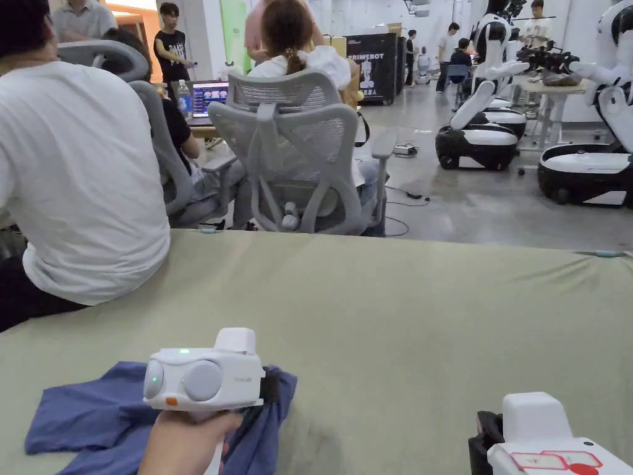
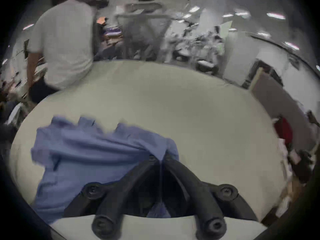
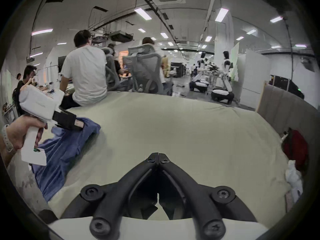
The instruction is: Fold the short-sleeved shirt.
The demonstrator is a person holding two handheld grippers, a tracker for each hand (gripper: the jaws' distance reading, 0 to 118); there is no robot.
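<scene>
1. The left gripper (image 2: 160, 158) had both jaws pinched together on a fold of the blue short-sleeved shirt (image 2: 90, 150), cloth bunching up into the jaw tips in the left gripper view.
2. The right gripper (image 3: 158, 155), jaws pressed together on nothing, hovered over bare sheet well apart from the shirt.
3. The shirt lay crumpled on the near left part of the green-covered table (image 1: 402, 309), one end lifted toward the left gripper, the rest trailing on the sheet.
4. Judged from its drape and creases, the garment looked light, soft and limp. It would likely sag from any single hold, so a second grip at a shoulder seam or hem corner would help spread it flat.
5. Beyond the shirt, a person in a white top (image 1: 74, 173) sat on the table's far left edge, with grey office chairs (image 1: 297, 154) farther off.
</scene>
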